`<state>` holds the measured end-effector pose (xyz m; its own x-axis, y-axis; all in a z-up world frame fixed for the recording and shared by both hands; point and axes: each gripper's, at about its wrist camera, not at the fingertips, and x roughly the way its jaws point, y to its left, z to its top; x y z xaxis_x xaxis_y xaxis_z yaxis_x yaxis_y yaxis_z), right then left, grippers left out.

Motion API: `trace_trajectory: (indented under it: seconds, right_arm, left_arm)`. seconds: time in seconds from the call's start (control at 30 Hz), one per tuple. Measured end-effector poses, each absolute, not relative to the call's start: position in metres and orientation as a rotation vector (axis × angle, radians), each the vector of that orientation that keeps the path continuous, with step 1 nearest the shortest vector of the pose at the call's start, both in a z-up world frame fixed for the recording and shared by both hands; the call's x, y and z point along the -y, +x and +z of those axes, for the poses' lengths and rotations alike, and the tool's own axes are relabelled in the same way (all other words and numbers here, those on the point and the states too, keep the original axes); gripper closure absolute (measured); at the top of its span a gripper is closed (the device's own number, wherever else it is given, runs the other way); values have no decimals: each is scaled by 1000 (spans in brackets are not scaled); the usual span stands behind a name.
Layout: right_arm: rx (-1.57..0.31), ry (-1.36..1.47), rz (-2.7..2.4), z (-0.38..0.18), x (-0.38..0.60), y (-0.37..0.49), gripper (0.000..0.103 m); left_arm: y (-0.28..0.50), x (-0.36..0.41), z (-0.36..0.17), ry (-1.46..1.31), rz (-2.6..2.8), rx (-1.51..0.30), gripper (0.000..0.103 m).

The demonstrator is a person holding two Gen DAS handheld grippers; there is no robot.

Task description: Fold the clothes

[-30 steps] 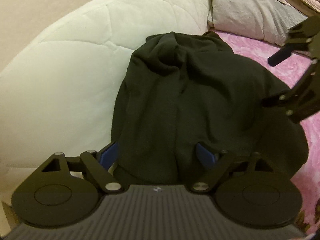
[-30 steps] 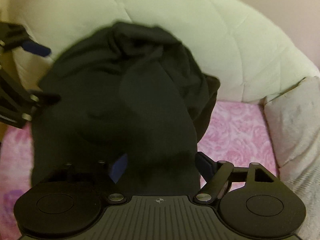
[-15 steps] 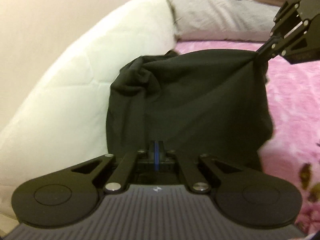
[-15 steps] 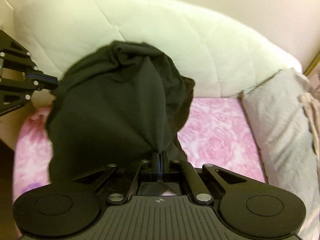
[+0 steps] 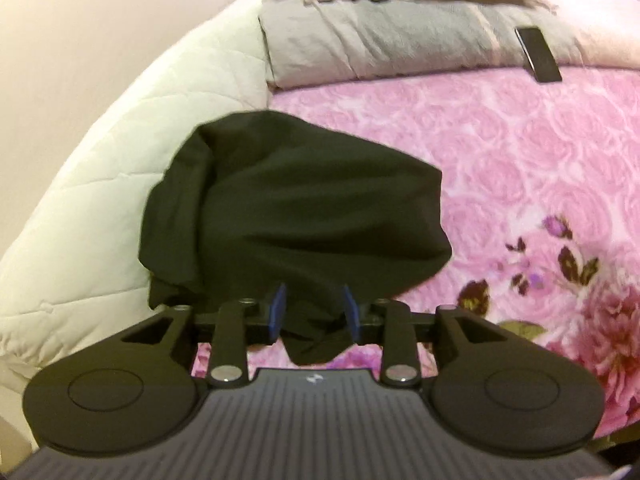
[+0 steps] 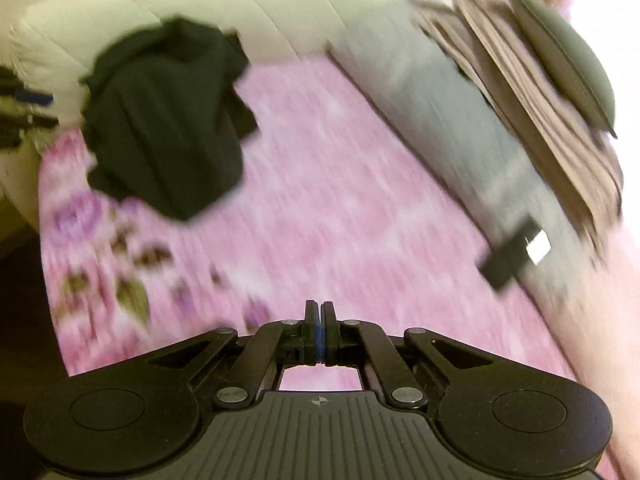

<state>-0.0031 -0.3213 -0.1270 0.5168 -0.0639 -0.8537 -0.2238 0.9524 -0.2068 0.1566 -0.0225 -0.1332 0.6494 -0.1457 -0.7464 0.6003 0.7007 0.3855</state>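
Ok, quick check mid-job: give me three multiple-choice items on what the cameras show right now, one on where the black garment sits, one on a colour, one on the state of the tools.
1. Where does the black garment lie?
A. on the pink floral blanket, against the white quilted cushion
B. on top of the grey pillow
C. hanging from the right tool

2. What colour are the pads of the left tool?
A. red
B. blue
C. white

3. How do the tools stand?
A. both shut on cloth
B. left shut, right open
C. left open around a garment corner, right shut and empty

Answers:
1 A, the garment rests on the blanket beside the cushion.
2 B, blue pads show either side of the cloth.
3 C, the left pads stand apart; the right ones meet over bare blanket.
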Motion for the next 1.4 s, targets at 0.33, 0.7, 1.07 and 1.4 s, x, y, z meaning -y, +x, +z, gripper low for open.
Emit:
trace_trajectory:
  seconds: [0.33, 0.7, 1.07, 1.4]
  right_arm:
    - [-1051, -268, 239, -167, 260, 48, 103]
    - [-942, -155, 301, -212, 170, 235, 16]
    - [-1106, -24, 405, -246, 160, 280, 94]
    - [-916, -161, 211, -149, 243, 140, 96]
  left_arm:
    - [265, -2, -159, 772, -330, -725, 30]
    - [362, -22, -193, 773, -369, -753, 23]
    - [360, -28, -189, 786, -416, -745, 99]
    - [232, 3, -89, 714, -658, -584, 100]
